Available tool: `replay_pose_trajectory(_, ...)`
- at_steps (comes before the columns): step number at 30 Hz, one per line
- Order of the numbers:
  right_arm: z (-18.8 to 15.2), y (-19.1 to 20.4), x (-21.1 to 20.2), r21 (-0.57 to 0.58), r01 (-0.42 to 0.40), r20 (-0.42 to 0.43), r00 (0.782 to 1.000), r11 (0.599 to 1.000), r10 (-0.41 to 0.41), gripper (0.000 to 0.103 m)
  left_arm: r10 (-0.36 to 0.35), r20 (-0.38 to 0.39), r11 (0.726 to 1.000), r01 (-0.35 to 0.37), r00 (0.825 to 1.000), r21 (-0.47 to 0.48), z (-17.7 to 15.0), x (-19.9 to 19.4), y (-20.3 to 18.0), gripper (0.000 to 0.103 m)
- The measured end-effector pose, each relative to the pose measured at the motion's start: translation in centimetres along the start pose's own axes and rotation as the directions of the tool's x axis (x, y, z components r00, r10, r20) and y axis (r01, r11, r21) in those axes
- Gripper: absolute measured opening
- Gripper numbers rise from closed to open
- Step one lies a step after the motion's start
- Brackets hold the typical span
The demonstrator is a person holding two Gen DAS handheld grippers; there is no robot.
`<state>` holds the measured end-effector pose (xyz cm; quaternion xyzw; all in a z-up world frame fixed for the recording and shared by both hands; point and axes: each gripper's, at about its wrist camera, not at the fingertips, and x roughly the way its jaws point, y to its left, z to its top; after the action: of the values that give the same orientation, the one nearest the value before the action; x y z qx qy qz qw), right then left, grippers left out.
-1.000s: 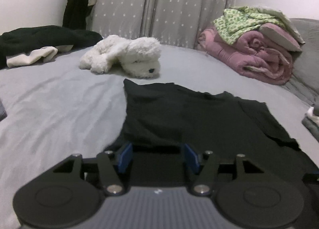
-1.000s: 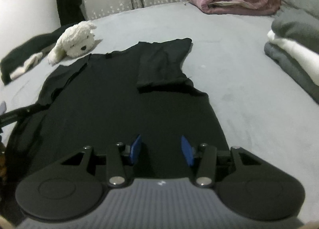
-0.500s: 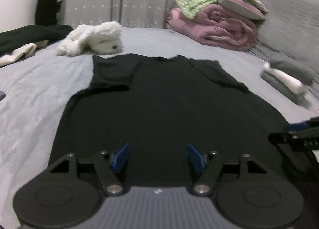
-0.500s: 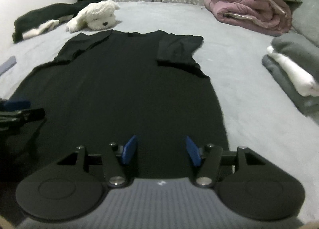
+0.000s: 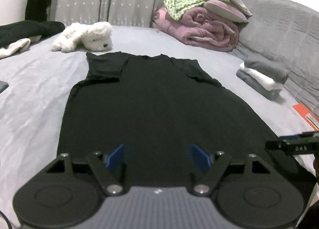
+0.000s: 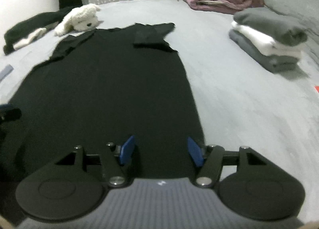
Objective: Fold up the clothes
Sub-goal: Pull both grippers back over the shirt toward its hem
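Swinging round within the last second, the left gripper (image 5: pixel 157 156) now faces up the middle of the black short-sleeved cotton T-shirt (image 5: pixel 159 97), as the right gripper (image 6: pixel 159 152) does; both hover above its hem, jaws apart and empty. It lies flat mid-bed (image 6: pixel 239 93), sleeves folded inward, probably awaiting a lengthwise fold.

There is one black shirt (image 5: pixel 159 97) lying flat on one grey bed (image 5: pixel 35 93), and one white toy dog (image 5: pixel 83 36) lies past it. One stack of three folded clothes (image 6: pixel 267 41) sits at the side: one dark grey on top, one white in the middle, one grey at the bottom. There are two grippers, the left gripper (image 5: pixel 157 156) and the right gripper (image 6: pixel 160 150), one rolled pink blanket (image 5: pixel 201 27) and one dark heap of clothes (image 5: pixel 30 28).
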<state>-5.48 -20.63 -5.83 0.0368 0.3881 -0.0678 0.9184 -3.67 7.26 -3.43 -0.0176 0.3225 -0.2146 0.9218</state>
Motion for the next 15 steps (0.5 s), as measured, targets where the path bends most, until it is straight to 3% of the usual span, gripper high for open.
replay_pose_trajectory(7,-0.8,-0.7,-0.4,-0.027,0.072,0.035,0.997,0.997,-0.071,0.064,0.019,-0.051,0.997,-0.014,0.999,0.080,-0.2,1.1,-0.7,0.078)
replay_pose_trajectory(15,-0.5,-1.1,-0.2,-0.025,0.115,0.058,0.992,0.993,-0.113,0.065,0.016,-0.097,0.999,-0.012,0.995,0.042,-0.2,0.5,-0.6,0.080)
